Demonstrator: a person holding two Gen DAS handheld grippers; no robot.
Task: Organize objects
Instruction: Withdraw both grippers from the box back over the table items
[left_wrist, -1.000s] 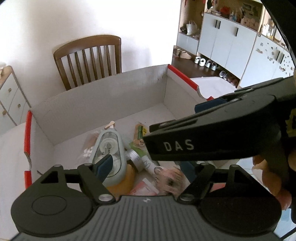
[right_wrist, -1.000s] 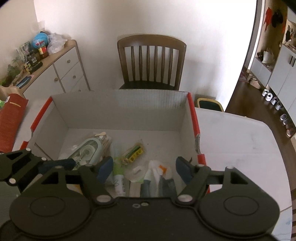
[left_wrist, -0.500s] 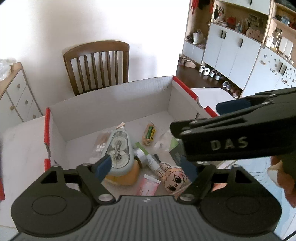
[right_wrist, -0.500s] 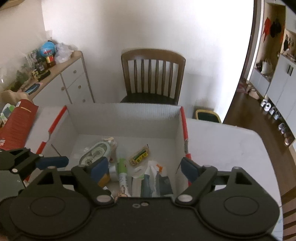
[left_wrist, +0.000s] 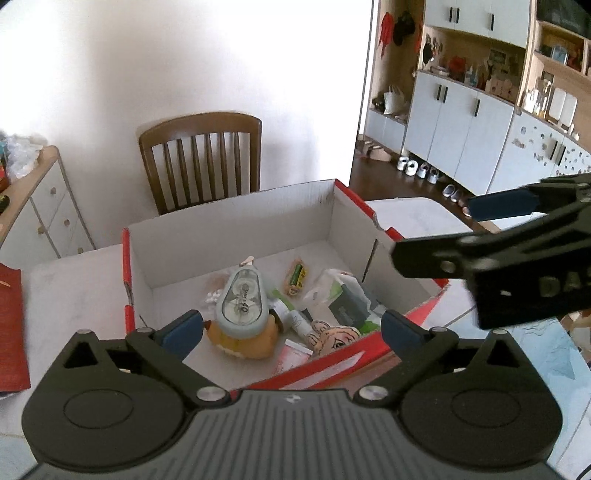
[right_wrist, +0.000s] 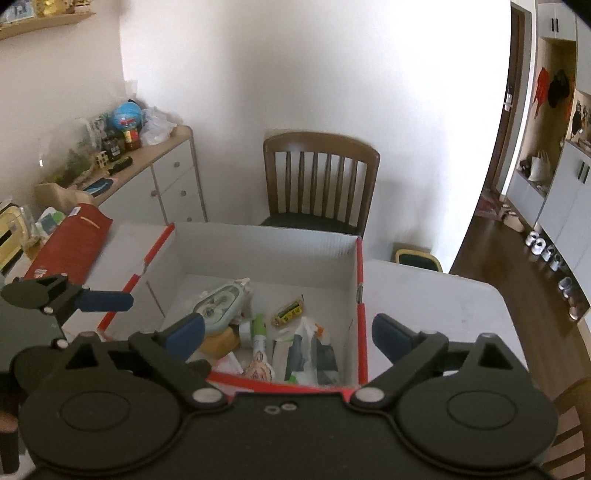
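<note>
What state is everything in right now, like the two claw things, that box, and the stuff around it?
left gripper: open, empty, above the box's near edge.
right gripper: open, empty.
cardboard box: open-topped, holding loose items.
correction tape dispenser: lying flat on an orange item.
green tube: lying on its side.
battery pack: lying flat on the box floor.
chair: upright, unoccupied, behind the table.
</note>
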